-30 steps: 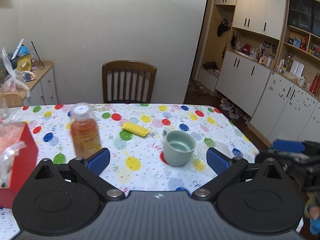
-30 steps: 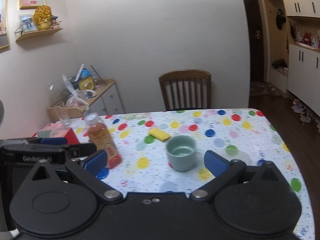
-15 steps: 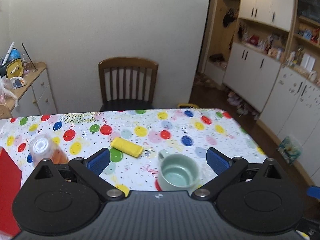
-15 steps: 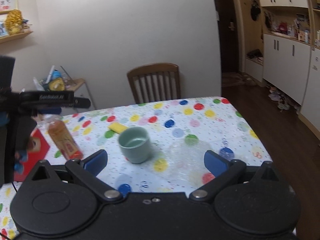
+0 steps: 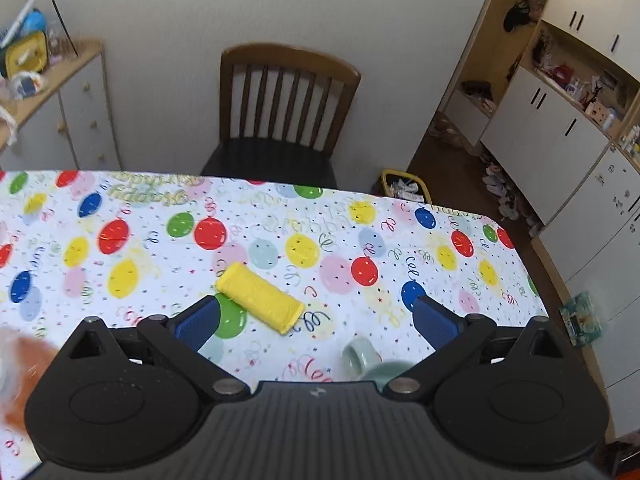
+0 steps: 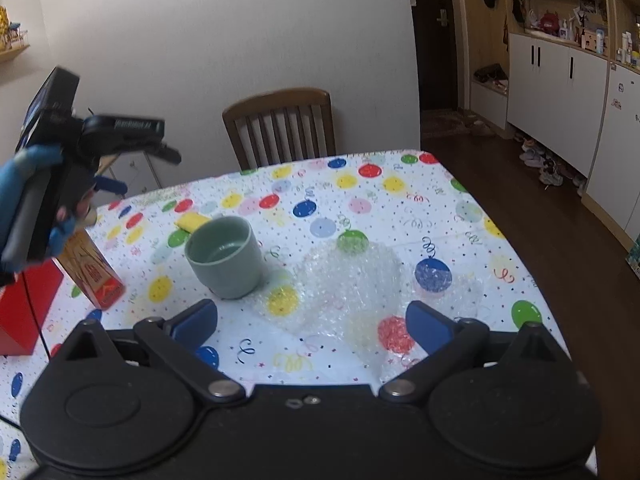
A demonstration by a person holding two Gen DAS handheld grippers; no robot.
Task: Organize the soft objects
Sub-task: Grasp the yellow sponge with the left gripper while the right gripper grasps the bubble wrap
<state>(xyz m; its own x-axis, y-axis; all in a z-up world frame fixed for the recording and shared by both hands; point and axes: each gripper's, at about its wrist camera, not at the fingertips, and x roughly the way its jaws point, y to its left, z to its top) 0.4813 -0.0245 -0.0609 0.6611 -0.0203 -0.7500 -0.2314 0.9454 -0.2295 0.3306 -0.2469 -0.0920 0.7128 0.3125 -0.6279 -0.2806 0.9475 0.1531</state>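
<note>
Hovering position, left gripper (image 5: 316,316): above the table (image 5: 400,240), jaws spread wide, nothing between them.
Yellow rolled cloth (image 5: 259,297): lying on the balloon-print tablecloth, angled, its near end between the two blue pads, its far end nearer the left pad (image 5: 196,322); no pad touches it.
Green cup (image 5: 366,360): partly hidden under the left gripper's body, near the right pad, apart from the cloth.
Orange bottle (image 5: 24,376): blurred, at the left edge of the left wrist view.
Right gripper (image 6: 312,326): above the table's near edge, jaws wide apart, holding nothing.
Bubble wrap (image 6: 352,280): clear sheet lying flat on the tablecloth, its near part between the right gripper's pads, ahead of them; contact cannot be told.
Right wrist view, other items: green cup beside the wrap's left edge; yellow cloth just behind the cup, mostly hidden; red box (image 6: 24,312) at the left edge.
Wooden chair (image 5: 286,108): at the table's far side.
</note>
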